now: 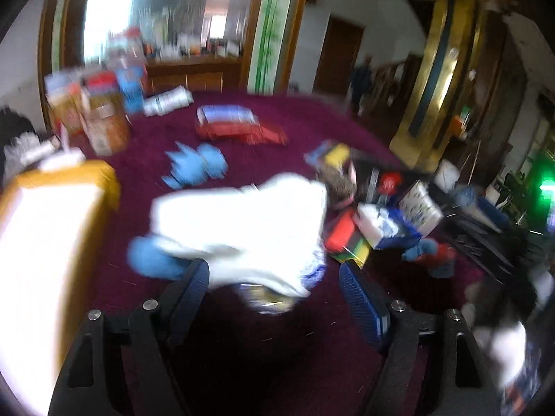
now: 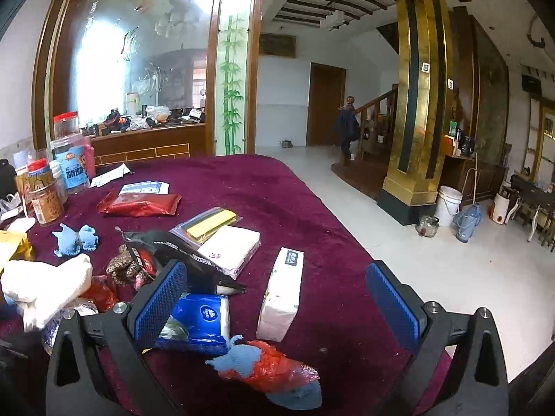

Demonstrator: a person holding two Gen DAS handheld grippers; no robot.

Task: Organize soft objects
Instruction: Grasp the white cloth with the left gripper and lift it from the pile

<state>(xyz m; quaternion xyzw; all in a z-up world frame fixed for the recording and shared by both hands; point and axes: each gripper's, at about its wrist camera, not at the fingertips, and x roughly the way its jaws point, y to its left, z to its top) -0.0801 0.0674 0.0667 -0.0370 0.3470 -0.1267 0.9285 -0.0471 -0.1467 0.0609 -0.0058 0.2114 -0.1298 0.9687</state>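
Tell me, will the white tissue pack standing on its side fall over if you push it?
Probably. The white tissue pack stands on a narrow edge on the plush red cloth, so a nudge could tip it. It looks soft and light, likely squashing under the pads.

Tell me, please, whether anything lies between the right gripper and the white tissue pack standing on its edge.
Nothing visible does: the white tissue pack stands ahead between the open right gripper's fingers, bare maroon cloth around it. The blue tissue pack lies beside, by the left finger.

Three tissue packs (image 2: 281, 294), two jars (image 2: 71, 149) and one red foil pouch (image 2: 140, 204) are visible.
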